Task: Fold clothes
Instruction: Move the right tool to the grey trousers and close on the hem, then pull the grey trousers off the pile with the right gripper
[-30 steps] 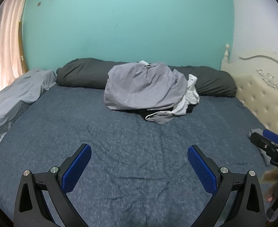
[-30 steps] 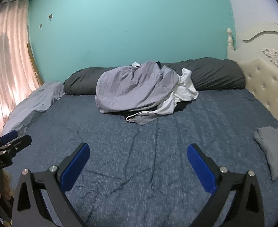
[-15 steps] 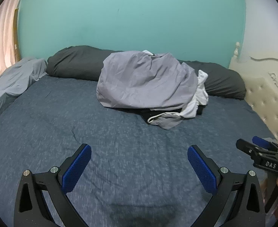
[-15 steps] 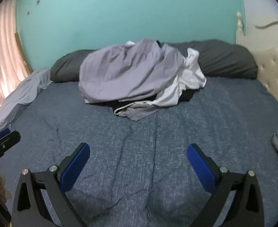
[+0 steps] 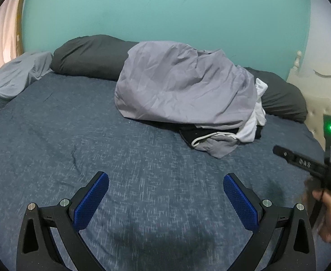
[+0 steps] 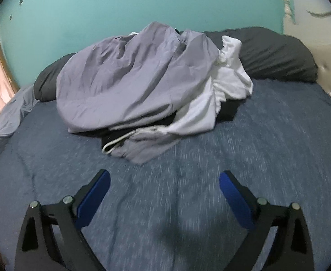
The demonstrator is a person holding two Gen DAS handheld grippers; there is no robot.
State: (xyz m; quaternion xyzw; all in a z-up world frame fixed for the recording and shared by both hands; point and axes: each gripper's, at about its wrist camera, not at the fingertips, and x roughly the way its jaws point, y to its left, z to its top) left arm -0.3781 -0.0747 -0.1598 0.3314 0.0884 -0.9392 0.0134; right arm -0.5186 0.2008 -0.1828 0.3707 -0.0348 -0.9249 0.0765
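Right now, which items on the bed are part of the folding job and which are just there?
Job:
clothes pile
left gripper, open
right gripper, open

Just there:
dark bolster pillow
grey blanket
bedspread
headboard

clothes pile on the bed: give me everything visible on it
The clothes pile is a loose, unfolded heap on the blue bed cover, leaning against the dark grey pillow. A big wrinkled lilac-grey garment drapes over the top; white fabric spills down one side, black cloth shows underneath, and a white drawstring loops at the near edge. Neither gripper touches it.
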